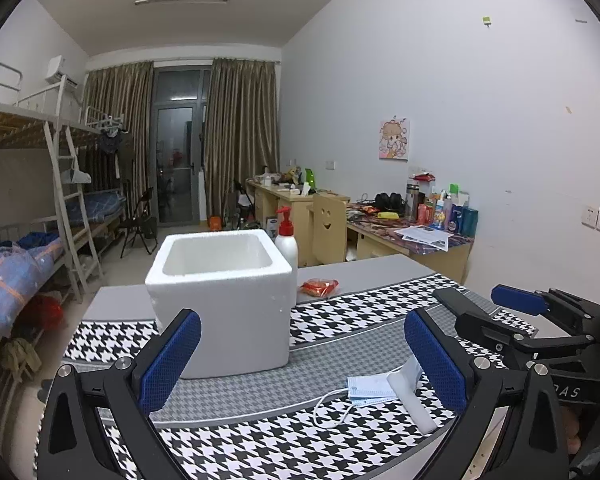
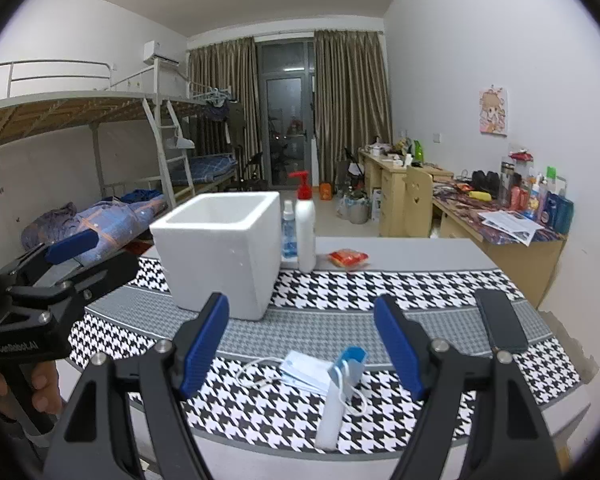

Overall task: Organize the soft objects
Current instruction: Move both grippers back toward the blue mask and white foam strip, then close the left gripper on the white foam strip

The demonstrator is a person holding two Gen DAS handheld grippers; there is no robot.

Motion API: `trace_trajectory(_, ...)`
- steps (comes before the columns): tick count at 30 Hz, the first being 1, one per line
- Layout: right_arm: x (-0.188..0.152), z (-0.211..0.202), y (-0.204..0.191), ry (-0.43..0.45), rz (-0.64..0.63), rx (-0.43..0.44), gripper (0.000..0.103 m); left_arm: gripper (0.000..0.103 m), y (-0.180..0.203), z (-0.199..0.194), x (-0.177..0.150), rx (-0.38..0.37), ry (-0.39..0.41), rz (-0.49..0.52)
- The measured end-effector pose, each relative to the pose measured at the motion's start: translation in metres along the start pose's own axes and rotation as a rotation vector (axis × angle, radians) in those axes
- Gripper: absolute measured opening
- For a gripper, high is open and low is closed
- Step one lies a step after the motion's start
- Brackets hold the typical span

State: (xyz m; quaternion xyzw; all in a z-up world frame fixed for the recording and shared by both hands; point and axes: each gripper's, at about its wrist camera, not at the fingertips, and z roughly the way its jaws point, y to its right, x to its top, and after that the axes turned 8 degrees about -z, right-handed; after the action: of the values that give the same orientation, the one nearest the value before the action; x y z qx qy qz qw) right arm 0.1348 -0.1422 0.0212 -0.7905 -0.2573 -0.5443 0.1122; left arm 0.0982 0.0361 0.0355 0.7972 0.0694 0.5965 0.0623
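**Both grippers spread wide above a masked tabletop**

Left gripper (image 1: 302,354): raised over the near edge of the tabletop (image 1: 364,276), blue-padded fingers (image 1: 171,360) spread wide, holding nothing. Seen at the left of the right wrist view with part of the holding hand (image 2: 40,390) below it; white lettering on its body too blurred to read with certainty.

Foam box (image 1: 224,304): white, thick-walled, open-topped, upright on the houndstooth mat (image 1: 328,314) toward the left. Visible part of the interior bare white; floor of the box hidden.

Small clear bottle (image 2: 288,232) and white pump bottle (image 2: 305,236) with red pump head: upright just beside the box's right wall; labels unreadable.

Red snack packet (image 2: 348,259): flat on the bare grey strip behind the mat, print illegible.

Face mask (image 2: 306,370): pale blue, flat on the mat near the front edge, ear loops trailing, touching the white tube (image 2: 332,412) with blue cap lying partly over it.

Right gripper (image 2: 302,344): poised above mask and tube, fingers (image 2: 398,346) wide apart, gripping nothing; lettering "DAS" partly visible on its body in the left wrist view.

Black phone (image 2: 500,320): face down at the mat's right.
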Motion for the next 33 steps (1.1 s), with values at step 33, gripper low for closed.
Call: trace_trajectory(33, -0.050, -0.001, 0.036, -0.069, 0.031, -0.106, 0.079, 0.102, 0.046, 0.061, -0.064, -0.113, -0.214, -0.008)
